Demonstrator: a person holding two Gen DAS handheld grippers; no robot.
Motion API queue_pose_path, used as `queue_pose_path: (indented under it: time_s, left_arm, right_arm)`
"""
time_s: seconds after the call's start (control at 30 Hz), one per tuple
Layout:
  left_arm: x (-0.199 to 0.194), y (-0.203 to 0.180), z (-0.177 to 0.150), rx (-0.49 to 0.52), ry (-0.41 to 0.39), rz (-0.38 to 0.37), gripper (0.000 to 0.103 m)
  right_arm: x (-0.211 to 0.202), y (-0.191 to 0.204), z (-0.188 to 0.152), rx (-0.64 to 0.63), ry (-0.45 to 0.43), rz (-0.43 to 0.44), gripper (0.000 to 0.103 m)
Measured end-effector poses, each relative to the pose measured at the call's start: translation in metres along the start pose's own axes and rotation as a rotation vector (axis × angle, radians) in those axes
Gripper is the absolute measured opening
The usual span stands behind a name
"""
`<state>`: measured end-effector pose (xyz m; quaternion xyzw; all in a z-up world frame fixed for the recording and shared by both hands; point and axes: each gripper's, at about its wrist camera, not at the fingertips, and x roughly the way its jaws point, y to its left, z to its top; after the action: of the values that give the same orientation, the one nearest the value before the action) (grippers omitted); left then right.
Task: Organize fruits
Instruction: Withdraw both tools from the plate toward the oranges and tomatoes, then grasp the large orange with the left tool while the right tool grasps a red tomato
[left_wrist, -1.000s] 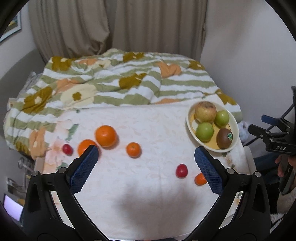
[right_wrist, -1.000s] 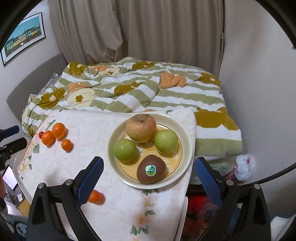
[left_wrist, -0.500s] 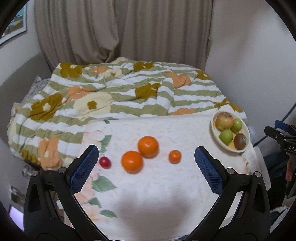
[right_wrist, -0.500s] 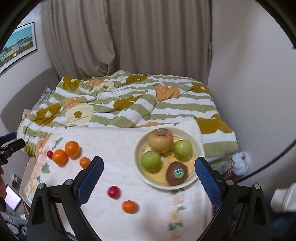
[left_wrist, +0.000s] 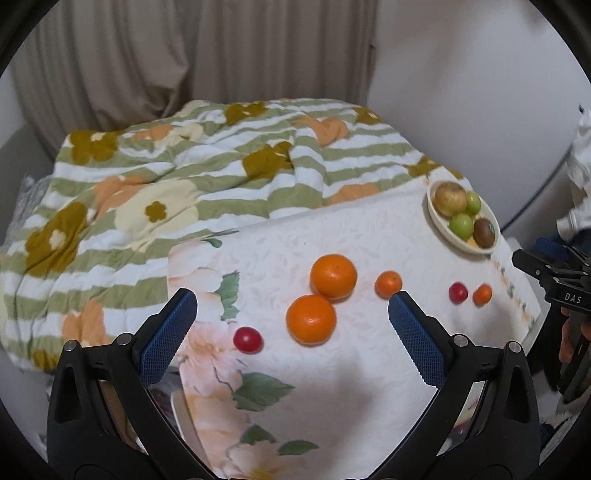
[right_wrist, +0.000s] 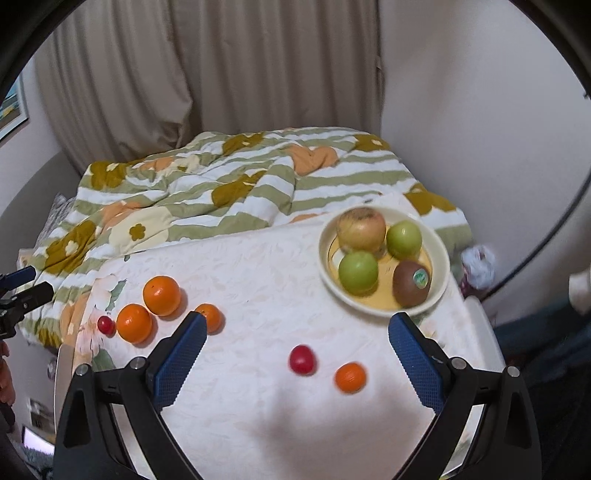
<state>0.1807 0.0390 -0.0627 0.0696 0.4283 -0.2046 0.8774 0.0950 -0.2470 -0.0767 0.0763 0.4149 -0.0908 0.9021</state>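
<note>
On a white floral tablecloth lie two large oranges (left_wrist: 333, 276) (left_wrist: 311, 319), a small orange (left_wrist: 388, 284) and a red fruit (left_wrist: 247, 339) at the left. Another red fruit (right_wrist: 302, 359) and small orange (right_wrist: 350, 376) lie near the front right. A cream plate (right_wrist: 441, 258) holds a yellowish apple (right_wrist: 362, 229), two green apples (right_wrist: 358, 272) (right_wrist: 403, 239) and a kiwi (right_wrist: 411, 283). My left gripper (left_wrist: 291, 330) is open and empty above the left fruits. My right gripper (right_wrist: 295, 354) is open and empty above the front right pair.
A striped floral duvet (left_wrist: 207, 177) covers the bed behind the table. Curtains (right_wrist: 236, 74) and a white wall stand at the back. The table's right edge (right_wrist: 480, 332) drops off beside the plate. A white bag (right_wrist: 476, 266) lies on the floor at the right.
Both grippers have pulled back and swung left. The plate has shifted toward the right of both views, and the left fruits now sit between my left fingers.
</note>
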Motion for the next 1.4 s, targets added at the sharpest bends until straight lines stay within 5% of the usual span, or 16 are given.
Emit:
queue_pose_path:
  time_s: [0.5,0.8,1.17,1.4]
  left_arm:
    - [0.087,-0.001,-0.02,0.144,0.111,-0.118,0.103]
    - [0.132,-0.015,-0.043,0.181,0.182,-0.125,0.101]
    - [0.152,-0.015,-0.047,0.175,0.222,-0.137,0.066]
    - [0.149,-0.019,-0.048,0.197,0.227,-0.132,0.066]
  right_arm:
    - [0.057,0.023,-0.056,0.148,0.107,-0.062,0.097]
    - [0.093,0.011,-0.073,0.193,0.173,-0.088,0.077]
    - [0.106,0.008,-0.069,0.174,0.178,-0.127,0.065]
    - [0.11,0.007,-0.062,0.168,0.177,-0.144,0.052]
